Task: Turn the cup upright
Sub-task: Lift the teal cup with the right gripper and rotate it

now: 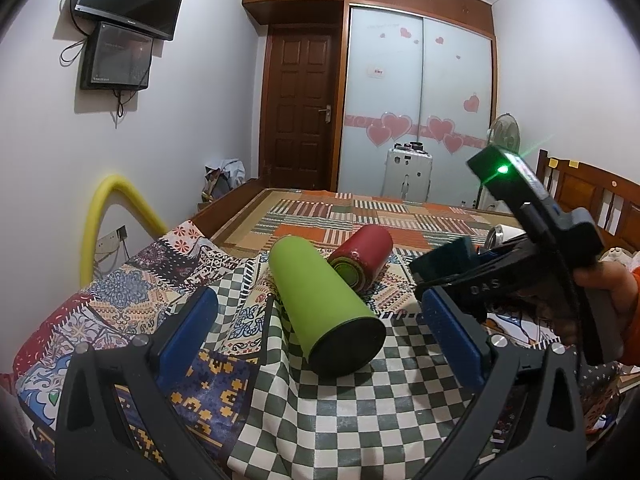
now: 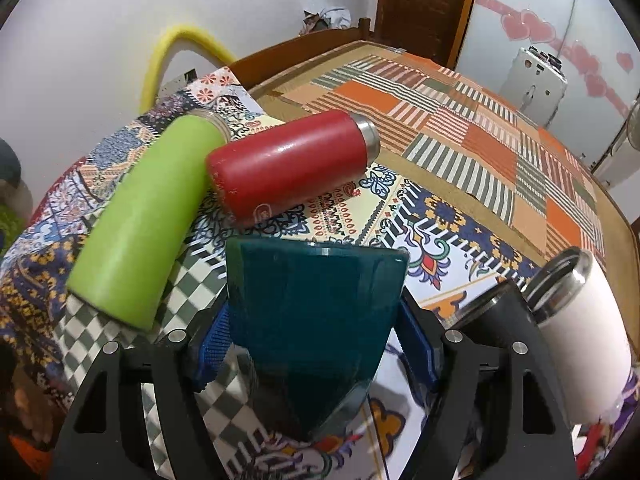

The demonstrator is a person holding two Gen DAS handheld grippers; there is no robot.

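Note:
My right gripper [image 2: 316,344] is shut on a teal cup [image 2: 316,312], held above the patterned cloth, wide end away from the camera. It also shows in the left wrist view [image 1: 444,260], with the teal cup [image 1: 440,258] at its tip. My left gripper [image 1: 320,332] is open, its blue pads either side of a green bottle [image 1: 324,308] that lies on its side. The green bottle [image 2: 140,220] touches a red bottle [image 2: 292,164] that also lies down. The red bottle [image 1: 364,260] lies behind the green one.
A white bottle [image 2: 580,332] with a steel rim lies at the right next to a black one [image 2: 492,316]. The patterned cloth [image 1: 132,296] covers the bed's near part, a striped mat [image 2: 460,120] the far part. The headboard [image 1: 600,196] is at right.

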